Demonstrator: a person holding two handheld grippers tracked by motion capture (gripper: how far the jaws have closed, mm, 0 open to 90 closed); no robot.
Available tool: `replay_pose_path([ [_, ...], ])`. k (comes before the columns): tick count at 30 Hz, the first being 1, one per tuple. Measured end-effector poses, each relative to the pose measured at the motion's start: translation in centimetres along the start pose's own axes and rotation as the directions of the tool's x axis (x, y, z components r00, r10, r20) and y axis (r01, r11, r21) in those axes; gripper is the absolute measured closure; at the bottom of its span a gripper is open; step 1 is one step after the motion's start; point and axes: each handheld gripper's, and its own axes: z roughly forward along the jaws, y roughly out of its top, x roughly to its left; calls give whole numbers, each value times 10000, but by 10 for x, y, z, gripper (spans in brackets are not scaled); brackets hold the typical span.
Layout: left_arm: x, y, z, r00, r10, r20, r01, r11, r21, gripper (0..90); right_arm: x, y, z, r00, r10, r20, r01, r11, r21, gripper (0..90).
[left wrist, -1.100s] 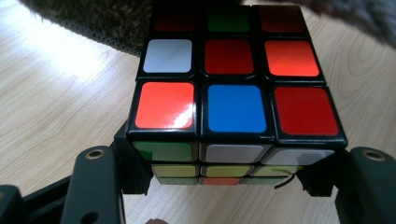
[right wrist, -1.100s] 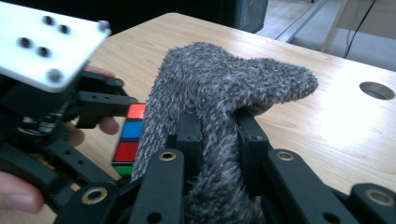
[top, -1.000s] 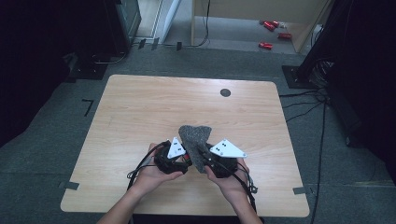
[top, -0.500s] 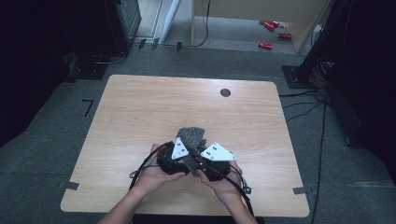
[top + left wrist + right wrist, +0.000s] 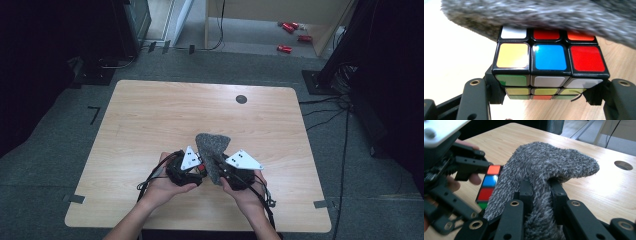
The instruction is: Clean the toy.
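The left gripper (image 5: 192, 170) clamps the puzzle cube (image 5: 550, 65) steady above the table's (image 5: 150, 115) near edge; the right gripper (image 5: 540, 188) pinches the grey cloth (image 5: 544, 170) against it, seemingly for wiping.

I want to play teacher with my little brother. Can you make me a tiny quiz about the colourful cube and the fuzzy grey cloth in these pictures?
1. True or false: the left gripper holds the puzzle cube between its jaws.
2. What is the right gripper pinching? A) a red can B) the fuzzy grey cloth C) a cable
3. Fill in: in the left gripper view, the middle square on the cube's top face is ____.

Key
1. True: a jaw presses on each side of the cube.
2. B: the cloth is squeezed between both jaws and drapes against the cube.
3. Blue, with yellow on one side and red on the other.
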Motion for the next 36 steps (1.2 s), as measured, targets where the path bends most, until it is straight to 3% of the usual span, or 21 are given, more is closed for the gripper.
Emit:
replay_pose_path([
  [4, 1, -1, 0, 10000, -59, -64, 59, 10000, -1, 350, 9, 1, -3, 9995, -302, -81, 302, 9995, -13, 771],
  [9, -2, 0, 2, 9999, 48, -132, -47, 9999, 119, 350, 22, 1, -5, 9975, -677, 199, 680, 9975, -192, 773],
  [19, -13, 2, 7, 9996, 225, -145, -222, 9995, 224, 351, 33, -2, 1, 9946, -1032, -109, 1029, 9944, -247, 774],
  [29, -19, 3, 8, 9982, 593, -71, -592, 9981, 197, 351, 18, -2, 4, 9967, -751, 322, 764, 9963, -403, 771],
  [36, -6, 3, 1, 9996, 199, -221, -199, 9998, 13, 351, 2, -5, 0, 9984, -229, 523, 244, 9993, -285, 772],
])
